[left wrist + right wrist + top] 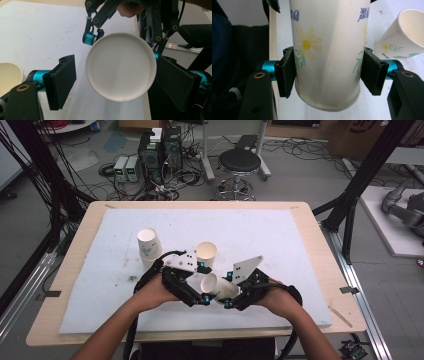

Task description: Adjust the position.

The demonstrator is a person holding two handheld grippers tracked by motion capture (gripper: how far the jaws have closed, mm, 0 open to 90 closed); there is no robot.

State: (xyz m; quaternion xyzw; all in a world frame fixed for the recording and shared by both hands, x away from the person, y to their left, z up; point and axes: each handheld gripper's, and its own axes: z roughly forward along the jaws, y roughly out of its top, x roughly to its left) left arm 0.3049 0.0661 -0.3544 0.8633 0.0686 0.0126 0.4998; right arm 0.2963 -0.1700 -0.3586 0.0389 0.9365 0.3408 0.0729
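A white paper cup with a daisy print [217, 287] lies on its side in the air near the table's front edge. My right gripper [231, 303] [327, 72] is shut on it, both black pads pressing the cup's wall [324, 50]. My left gripper [200, 298] [117, 80] is open around the cup's round base [121, 66]. Its left pad [62, 82] stands clear of the cup, and its right pad [175, 85] sits right at the cup's edge. Two more paper cups stand on the mat, one [149, 245] at the left and one [206, 254] just behind the grippers.
A white mat [280, 235] covers the wooden table [310, 215]. A cup rim [7, 75] lies close to the left gripper's left side, and another cup [402, 32] is near the right gripper. A stool [240, 162] and computer boxes [160, 150] stand on the floor beyond.
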